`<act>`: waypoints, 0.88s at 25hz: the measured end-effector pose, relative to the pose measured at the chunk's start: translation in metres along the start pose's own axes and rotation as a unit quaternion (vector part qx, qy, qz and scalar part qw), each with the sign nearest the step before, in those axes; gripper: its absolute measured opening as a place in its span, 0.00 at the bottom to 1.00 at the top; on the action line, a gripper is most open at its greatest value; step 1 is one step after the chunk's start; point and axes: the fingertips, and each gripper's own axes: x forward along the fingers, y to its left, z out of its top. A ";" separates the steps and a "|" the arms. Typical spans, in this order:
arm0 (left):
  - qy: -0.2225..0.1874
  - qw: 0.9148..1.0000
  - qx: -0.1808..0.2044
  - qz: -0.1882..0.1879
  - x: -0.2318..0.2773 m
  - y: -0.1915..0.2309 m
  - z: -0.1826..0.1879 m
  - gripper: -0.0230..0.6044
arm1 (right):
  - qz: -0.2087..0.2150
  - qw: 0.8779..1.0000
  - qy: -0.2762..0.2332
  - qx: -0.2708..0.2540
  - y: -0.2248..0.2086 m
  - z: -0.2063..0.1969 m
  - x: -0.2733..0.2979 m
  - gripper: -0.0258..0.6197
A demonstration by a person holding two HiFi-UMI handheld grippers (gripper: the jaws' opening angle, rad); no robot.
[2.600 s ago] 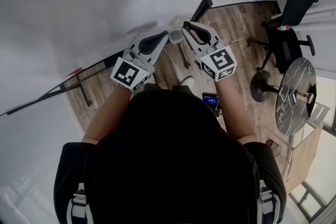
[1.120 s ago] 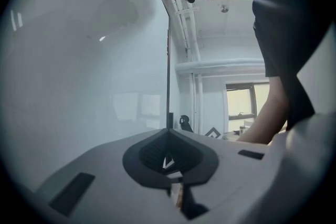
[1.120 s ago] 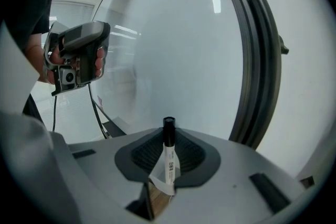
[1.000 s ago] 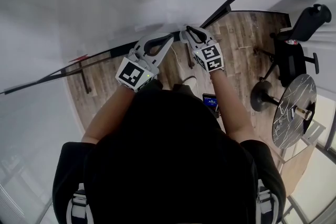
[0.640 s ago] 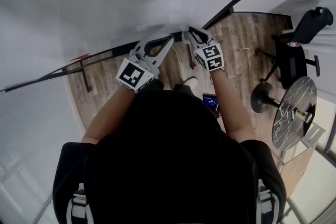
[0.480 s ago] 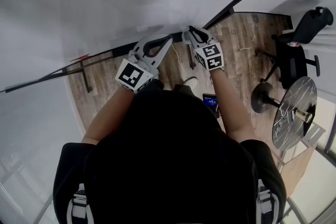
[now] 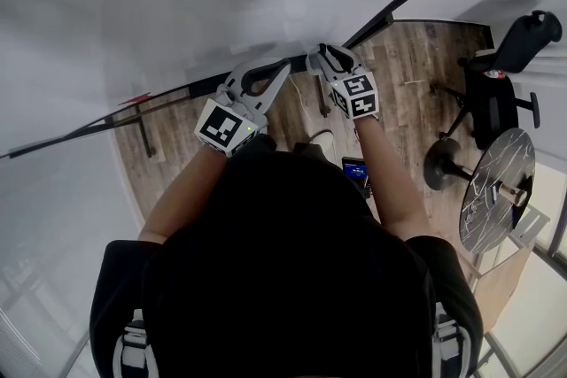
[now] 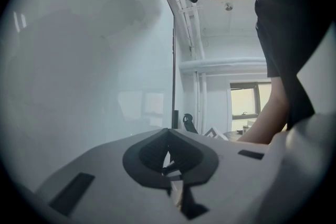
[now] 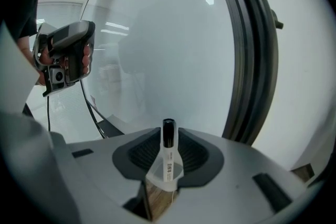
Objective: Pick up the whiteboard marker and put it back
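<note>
A whiteboard marker [image 9: 167, 152], white with a black cap, stands upright in a clear holder [image 9: 166, 180] against the whiteboard [image 9: 157, 50]. It is between the jaws of my right gripper [image 9: 168, 136] [image 7: 322, 51], which have just been opening; the pads stand close beside it without pressing. The head view hides the marker behind the right gripper. My left gripper [image 7: 285, 64] [image 8: 168, 131] is level beside the board, tips together, nothing in it. A hand holds it in the right gripper view [image 9: 63, 55].
The whiteboard's dark frame [image 9: 257, 50] runs close on the right of the marker. Below are a wooden floor [image 7: 399, 66], an office chair [image 7: 505, 57], a round table [image 7: 494, 190] and a small lit screen [image 7: 356, 169].
Both grippers have drawn nearer the board since the earliest frame. In the last second the right gripper has rolled slightly at the board; the left has stayed put.
</note>
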 end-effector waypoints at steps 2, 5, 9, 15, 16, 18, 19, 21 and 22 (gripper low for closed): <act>0.001 1.000 -0.001 -0.001 0.001 0.000 -0.001 0.04 | 0.001 1.000 -0.009 0.003 0.000 0.006 -0.004 0.21; 0.000 1.000 0.000 -0.002 0.003 0.000 -0.001 0.04 | 0.000 1.000 -0.026 0.006 0.000 0.017 -0.012 0.23; -0.004 1.000 0.001 -0.005 0.008 -0.001 0.002 0.04 | 0.001 0.999 -0.049 0.011 0.000 0.036 -0.026 0.23; -0.003 1.000 0.004 -0.018 0.012 -0.005 0.005 0.04 | 0.006 0.995 -0.099 0.001 0.008 0.079 -0.055 0.23; -0.003 1.000 0.005 -0.020 0.013 -0.006 0.006 0.04 | 0.007 0.994 -0.108 -0.002 0.011 0.087 -0.062 0.23; -0.003 1.000 0.008 -0.023 0.013 -0.008 0.008 0.04 | 0.010 0.992 -0.127 -0.008 0.017 0.104 -0.076 0.23; -0.002 1.000 0.009 -0.024 0.014 -0.009 0.008 0.04 | 0.012 0.991 -0.136 -0.012 0.019 0.111 -0.084 0.23; -0.002 1.000 0.010 -0.028 0.016 -0.011 0.009 0.04 | 0.015 0.988 -0.151 -0.019 0.024 0.121 -0.098 0.22; -0.002 1.000 0.010 -0.029 0.017 -0.013 0.010 0.04 | 0.017 0.987 -0.157 -0.023 0.027 0.126 -0.105 0.22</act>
